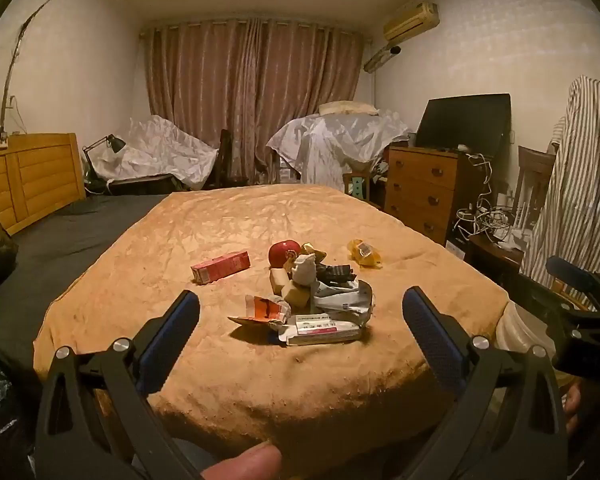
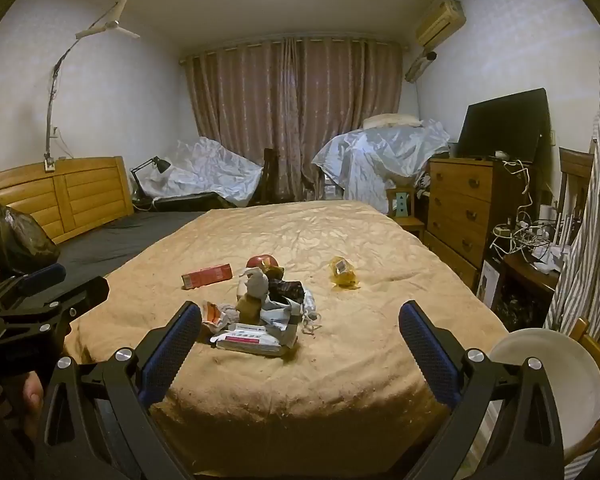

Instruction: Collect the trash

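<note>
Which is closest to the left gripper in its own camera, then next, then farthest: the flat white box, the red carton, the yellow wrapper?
From the left gripper:
1. Flat white box, pile's near edge, between the fingers.
2. Red carton, farther back, left.
3. Yellow wrapper, farthest, right.

A wooden dresser (image 2: 460,204) is standing at three o'clock, a dark monitor (image 2: 504,124) leaning atop it. Pink curtains (image 1: 252,96) are hanging at twelve o'clock, a headboard (image 1: 28,176) sitting at nine.
</note>
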The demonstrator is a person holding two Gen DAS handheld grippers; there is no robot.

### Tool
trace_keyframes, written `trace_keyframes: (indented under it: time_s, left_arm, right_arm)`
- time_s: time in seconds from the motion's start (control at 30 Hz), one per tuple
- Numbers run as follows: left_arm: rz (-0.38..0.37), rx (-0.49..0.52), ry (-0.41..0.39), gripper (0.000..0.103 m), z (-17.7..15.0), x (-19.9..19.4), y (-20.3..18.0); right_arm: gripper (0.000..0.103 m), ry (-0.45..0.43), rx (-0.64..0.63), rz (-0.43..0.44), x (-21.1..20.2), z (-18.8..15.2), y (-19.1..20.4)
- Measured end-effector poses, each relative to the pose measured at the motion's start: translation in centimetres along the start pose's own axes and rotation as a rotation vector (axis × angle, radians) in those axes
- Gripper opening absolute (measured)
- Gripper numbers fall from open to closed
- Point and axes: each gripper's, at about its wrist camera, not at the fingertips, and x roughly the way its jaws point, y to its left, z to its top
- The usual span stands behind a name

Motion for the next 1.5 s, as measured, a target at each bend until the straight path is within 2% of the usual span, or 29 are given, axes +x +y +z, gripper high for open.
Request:
trace_keyframes:
  time_s: [0.07, 0.7, 1.5]
  left_arm:
    - [-0.007, -0.008, 0.026, 0.098, 0.04, 0.17, 0.04]
    - [-0.061, 0.017, 0.033, 0.098, -0.05, 0.53, -0.22]
    - [-0.051, 0.031, 0.033, 0.098, -0.23, 0.77, -0.29]
  right_arm:
    - [0.099, 0.004, 0.0, -0.001, 0.05, -0.08, -0.01]
    - [0.099, 0.006, -0.002, 0.003, 0.17, -0.26, 0.22]
    - [0.099, 0.007, 0.001, 0.005, 0.28, -0.36, 0.18]
